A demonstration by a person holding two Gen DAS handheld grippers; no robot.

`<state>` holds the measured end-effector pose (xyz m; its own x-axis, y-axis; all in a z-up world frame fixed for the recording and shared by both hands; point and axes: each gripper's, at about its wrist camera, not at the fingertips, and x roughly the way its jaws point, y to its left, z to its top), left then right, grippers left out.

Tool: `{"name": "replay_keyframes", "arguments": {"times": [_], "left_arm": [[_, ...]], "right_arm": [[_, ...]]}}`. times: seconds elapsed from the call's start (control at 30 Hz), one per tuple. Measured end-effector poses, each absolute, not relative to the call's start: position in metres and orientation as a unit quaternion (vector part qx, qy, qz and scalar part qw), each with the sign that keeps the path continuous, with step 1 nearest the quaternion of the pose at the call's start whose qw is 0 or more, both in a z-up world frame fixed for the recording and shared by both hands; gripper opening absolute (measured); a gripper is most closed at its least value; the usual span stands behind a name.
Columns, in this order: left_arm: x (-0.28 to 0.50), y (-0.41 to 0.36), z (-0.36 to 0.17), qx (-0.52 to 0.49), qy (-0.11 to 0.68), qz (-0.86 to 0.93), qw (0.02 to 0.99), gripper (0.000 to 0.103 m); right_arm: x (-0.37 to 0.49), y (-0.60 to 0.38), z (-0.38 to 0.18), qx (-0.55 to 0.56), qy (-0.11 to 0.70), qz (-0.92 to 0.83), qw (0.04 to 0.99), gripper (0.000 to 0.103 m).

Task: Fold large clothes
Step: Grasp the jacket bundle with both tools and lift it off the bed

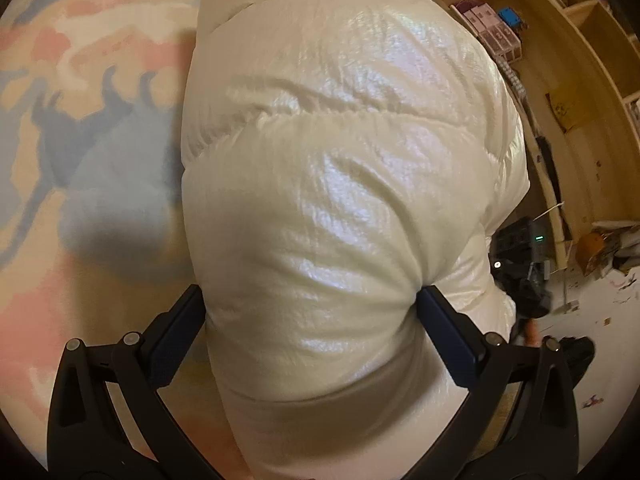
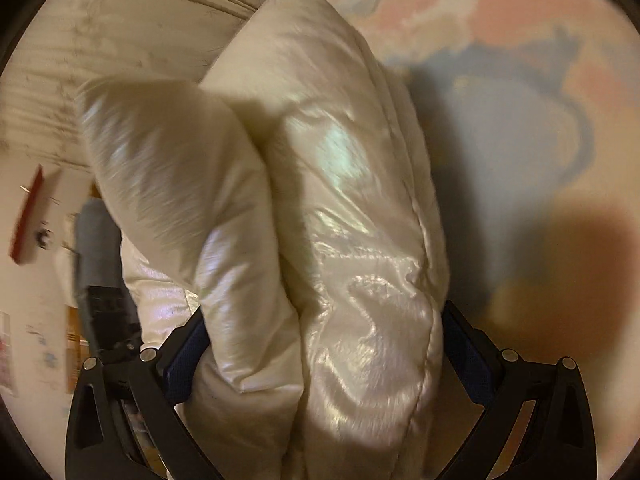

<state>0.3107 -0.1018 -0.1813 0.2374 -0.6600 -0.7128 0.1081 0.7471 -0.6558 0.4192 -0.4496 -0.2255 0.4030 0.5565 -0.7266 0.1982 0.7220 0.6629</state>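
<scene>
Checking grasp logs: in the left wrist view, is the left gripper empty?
No, the left gripper has the puffy cream jacket bulging between its two fingers, pinched on both sides.

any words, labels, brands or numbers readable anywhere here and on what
None can be read.
Boxes on the wooden shelf: print too small.
Black device: a green light, no legible digits.
White puffer jacket: no label showing.
Right wrist view: too blurred.

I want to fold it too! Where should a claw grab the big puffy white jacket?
Grab a thick, bunched edge of the puffy white jacket and come at it end-on, as the left claw and right claw do here. Its shiny shell looks slippery, so squeezing a fat padded roll probably holds best.
</scene>
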Motion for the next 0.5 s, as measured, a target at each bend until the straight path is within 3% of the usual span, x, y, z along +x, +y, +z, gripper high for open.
{"name": "replay_keyframes", "arguments": {"times": [0.37,0.43,0.5], "left_arm": [[0.298,-0.1,-0.205,-0.323,0.535,-0.251,0.739,0.103],[0.288,-0.103,-0.202,-0.314,0.521,-0.251,0.753,0.1],[0.281,-0.109,-0.196,-0.3,0.505,-0.253,0.769,0.091]], "right_arm": [[0.426,-0.458,-0.219,0.41,0.487,0.179,0.75,0.102],[0.417,-0.459,-0.203,0.404,0.467,0.185,0.765,0.089],[0.41,-0.461,-0.188,0.398,0.453,0.188,0.775,0.08]]}}
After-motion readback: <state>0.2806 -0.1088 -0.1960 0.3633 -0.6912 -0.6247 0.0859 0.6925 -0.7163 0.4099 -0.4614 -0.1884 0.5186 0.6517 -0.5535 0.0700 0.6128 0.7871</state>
